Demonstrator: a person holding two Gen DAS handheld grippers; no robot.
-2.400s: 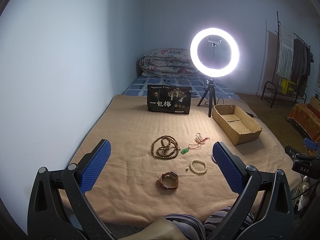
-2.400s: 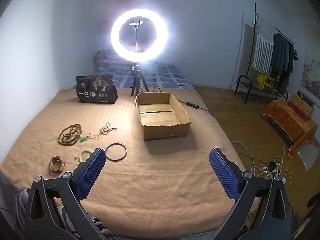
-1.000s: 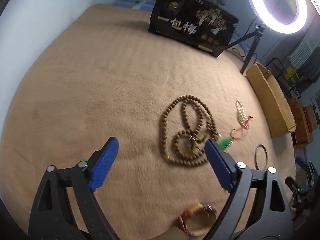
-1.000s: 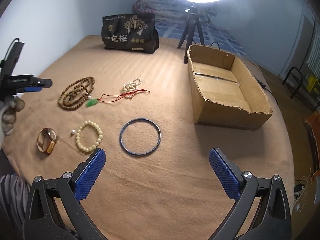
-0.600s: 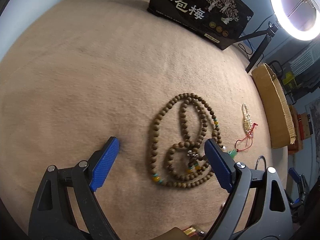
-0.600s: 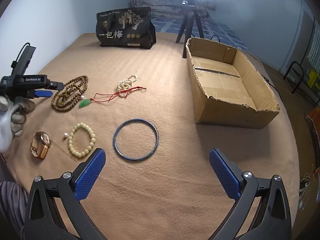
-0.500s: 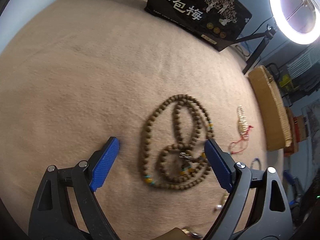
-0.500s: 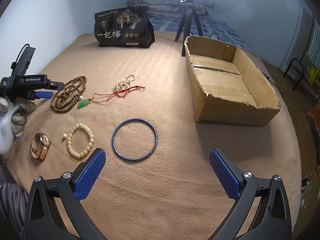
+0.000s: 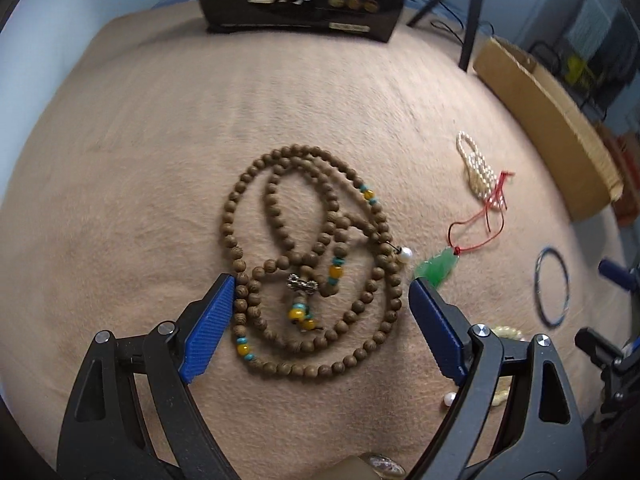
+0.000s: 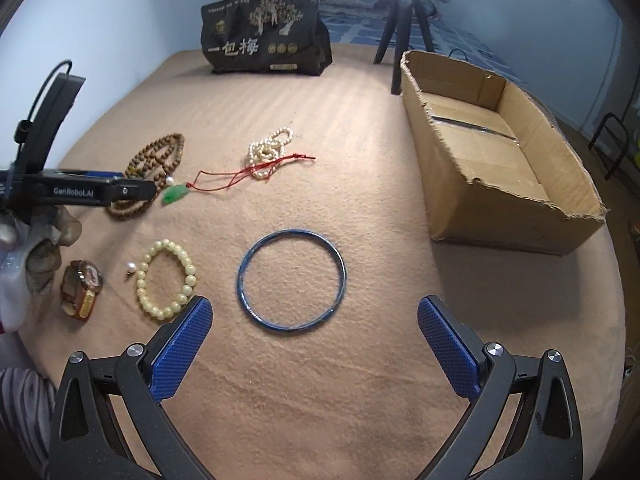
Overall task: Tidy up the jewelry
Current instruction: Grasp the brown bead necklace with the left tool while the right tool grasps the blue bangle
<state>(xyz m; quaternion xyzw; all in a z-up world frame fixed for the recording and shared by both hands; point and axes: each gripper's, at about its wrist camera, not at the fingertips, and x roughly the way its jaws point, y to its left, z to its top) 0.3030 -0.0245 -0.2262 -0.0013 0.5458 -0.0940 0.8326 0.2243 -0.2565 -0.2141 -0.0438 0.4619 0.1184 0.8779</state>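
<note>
A tan blanket [image 10: 360,380] is spread across the whole surface, backed by a pale blue wall, with a dark printed bag [image 10: 266,46] and a tripod [image 10: 404,20] set at the far edge and an open cardboard box [image 10: 492,152] placed toward the right edge. The left gripper [image 9: 320,292] is held spread wide, straddling the coiled wooden bead necklace [image 9: 308,256], with a jade pendant [image 9: 438,268] just beside its right finger. The right gripper [image 10: 314,326] is likewise held open and empty, and the blue bangle [image 10: 291,280] is seen between its tips, with bare blanket between bangle and box.
</note>
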